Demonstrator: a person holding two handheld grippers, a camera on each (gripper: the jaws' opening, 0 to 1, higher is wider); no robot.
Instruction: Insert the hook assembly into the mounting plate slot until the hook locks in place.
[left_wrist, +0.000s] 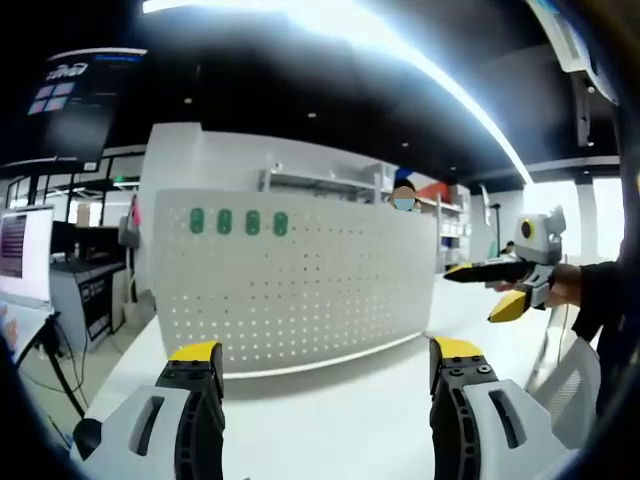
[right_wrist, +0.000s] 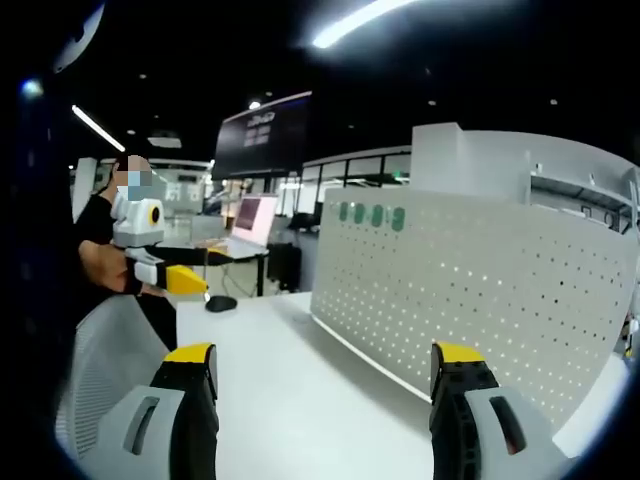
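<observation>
A white perforated mounting plate (left_wrist: 300, 290) stands upright on the white table (left_wrist: 330, 420). Several green hook pieces (left_wrist: 238, 222) sit in a row near its top left. In the left gripper view, my left gripper (left_wrist: 325, 358) is open and empty, well short of the plate. My right gripper (left_wrist: 478, 292) comes in from the right in a hand, jaws apart, beside the plate's right end. The right gripper view shows the plate (right_wrist: 480, 290) slanting off to the right, with the green pieces (right_wrist: 370, 214) on top. There my right gripper (right_wrist: 325, 358) is open, and the left gripper (right_wrist: 178, 278) hovers at far left.
A dark computer mouse (right_wrist: 220, 303) lies on the table's far left end, with a lit monitor (right_wrist: 250, 220) behind it. A white mesh chair (right_wrist: 105, 365) stands at the table's left edge. Shelving (left_wrist: 320, 182) rises behind the plate. Another desk with a screen (left_wrist: 20, 250) stands at left.
</observation>
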